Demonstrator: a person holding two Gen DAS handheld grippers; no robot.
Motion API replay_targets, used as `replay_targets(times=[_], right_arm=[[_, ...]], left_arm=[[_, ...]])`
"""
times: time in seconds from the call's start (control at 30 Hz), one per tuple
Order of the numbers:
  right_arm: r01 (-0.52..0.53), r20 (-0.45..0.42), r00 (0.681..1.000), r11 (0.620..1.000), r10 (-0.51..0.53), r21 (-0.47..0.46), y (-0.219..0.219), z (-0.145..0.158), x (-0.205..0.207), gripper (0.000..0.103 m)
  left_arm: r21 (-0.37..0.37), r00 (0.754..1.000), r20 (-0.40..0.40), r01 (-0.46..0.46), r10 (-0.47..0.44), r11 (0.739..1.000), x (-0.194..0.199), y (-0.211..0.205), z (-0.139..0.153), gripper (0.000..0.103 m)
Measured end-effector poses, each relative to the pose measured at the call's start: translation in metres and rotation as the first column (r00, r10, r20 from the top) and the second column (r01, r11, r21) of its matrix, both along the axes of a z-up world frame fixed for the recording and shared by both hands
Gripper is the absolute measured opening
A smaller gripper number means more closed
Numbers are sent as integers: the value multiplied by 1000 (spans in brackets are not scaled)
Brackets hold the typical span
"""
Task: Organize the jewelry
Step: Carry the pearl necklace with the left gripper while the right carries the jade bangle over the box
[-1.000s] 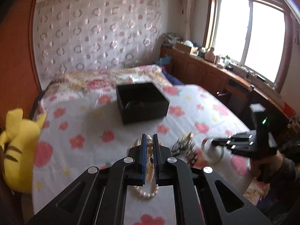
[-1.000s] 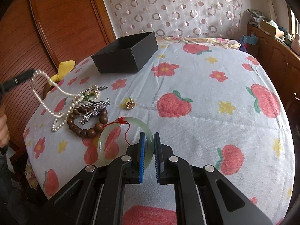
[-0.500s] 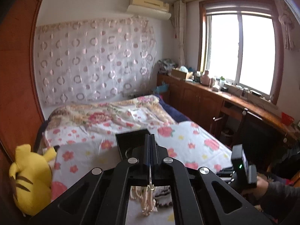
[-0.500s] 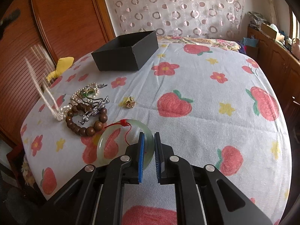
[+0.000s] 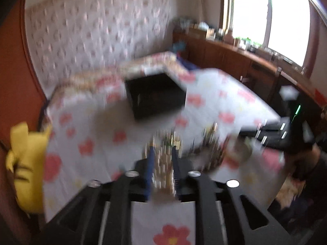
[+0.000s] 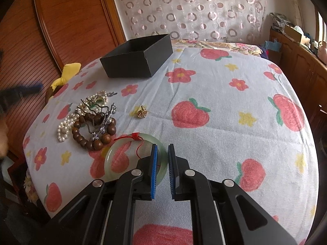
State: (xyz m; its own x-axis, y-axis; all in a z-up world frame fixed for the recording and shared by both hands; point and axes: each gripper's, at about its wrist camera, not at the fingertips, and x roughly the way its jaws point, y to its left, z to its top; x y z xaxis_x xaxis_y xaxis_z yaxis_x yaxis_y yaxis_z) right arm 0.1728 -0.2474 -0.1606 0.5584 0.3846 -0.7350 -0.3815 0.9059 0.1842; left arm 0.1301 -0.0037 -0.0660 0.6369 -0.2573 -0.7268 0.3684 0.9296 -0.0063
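Observation:
An open black box (image 6: 139, 58) stands on the flowered bedspread, also in the blurred left wrist view (image 5: 155, 96). A pile of jewelry lies left of centre: a pearl necklace (image 6: 65, 125), a brown bead bracelet (image 6: 94, 136), a silver hairpin (image 6: 102, 120). A small gold piece (image 6: 141, 111) lies apart. A pale green jade bangle (image 6: 114, 157) with a red cord lies under my right gripper (image 6: 162, 169), whose jaws stand slightly apart over its rim. My left gripper (image 5: 162, 159) has its jaws apart above the blurred pearls (image 5: 163, 163).
A yellow plush toy (image 5: 26, 163) sits at the bed's left edge, also in the right wrist view (image 6: 67, 72). A wooden headboard (image 6: 61, 26) rises behind it. Wooden cabinets (image 5: 235, 61) run under the window to the right.
My left gripper swung down from its raised position and its jaws opened; the pearl necklace it held up now lies in the pile. My right gripper's jaws opened slightly.

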Motion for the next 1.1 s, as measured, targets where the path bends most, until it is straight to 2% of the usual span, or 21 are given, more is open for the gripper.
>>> replay_targets(times=[0.1, 0.17, 0.3, 0.37, 0.47, 0.53, 0.6, 0.77, 0.9, 1.1], right_arm=[[0, -2, 1000, 1000, 1, 3, 0, 0, 0, 12], [-1, -3, 1000, 1000, 1, 8, 1, 0, -1, 12], [0, -2, 1000, 1000, 0, 7, 0, 0, 0, 12], [0, -2, 1000, 1000, 0, 6, 0, 0, 0, 12], [-1, -4, 1000, 1000, 2, 6, -1, 0, 0, 12], [-1, -3, 1000, 1000, 1, 8, -1, 0, 0, 12], [0, 1, 1000, 1000, 0, 0, 0, 0, 0, 12], [-15, 40, 999, 999, 17, -36, 10, 4, -5, 8], [-25, 58, 998, 999, 27, -33, 16, 10, -8, 8], [-42, 123, 991, 998, 48, -49, 25, 35, -14, 8]], left_arm=[[-4, 997, -80, 3, -4, 1000, -4, -1, -32, 21], [-3, 994, -106, 1, -2, 1000, -4, -2, -45, 23], [-26, 992, -130, -3, -1, 1000, -1, -3, -55, 24], [-14, 992, -129, -6, 4, 1000, 3, -5, -58, 24], [-27, 990, -138, -3, -1, 1000, 6, -6, -63, 7], [-45, 993, -120, 10, -15, 999, 3, -6, -60, 6], [-48, 996, -86, 6, -11, 999, -2, -7, -52, 6], [-87, 999, 34, 10, -7, 996, -12, -4, -5, 6], [-116, 992, 124, 16, -2, 993, -14, 2, 36, 6], [-118, 971, 238, 20, 8, 993, -7, 1, 91, 6]])
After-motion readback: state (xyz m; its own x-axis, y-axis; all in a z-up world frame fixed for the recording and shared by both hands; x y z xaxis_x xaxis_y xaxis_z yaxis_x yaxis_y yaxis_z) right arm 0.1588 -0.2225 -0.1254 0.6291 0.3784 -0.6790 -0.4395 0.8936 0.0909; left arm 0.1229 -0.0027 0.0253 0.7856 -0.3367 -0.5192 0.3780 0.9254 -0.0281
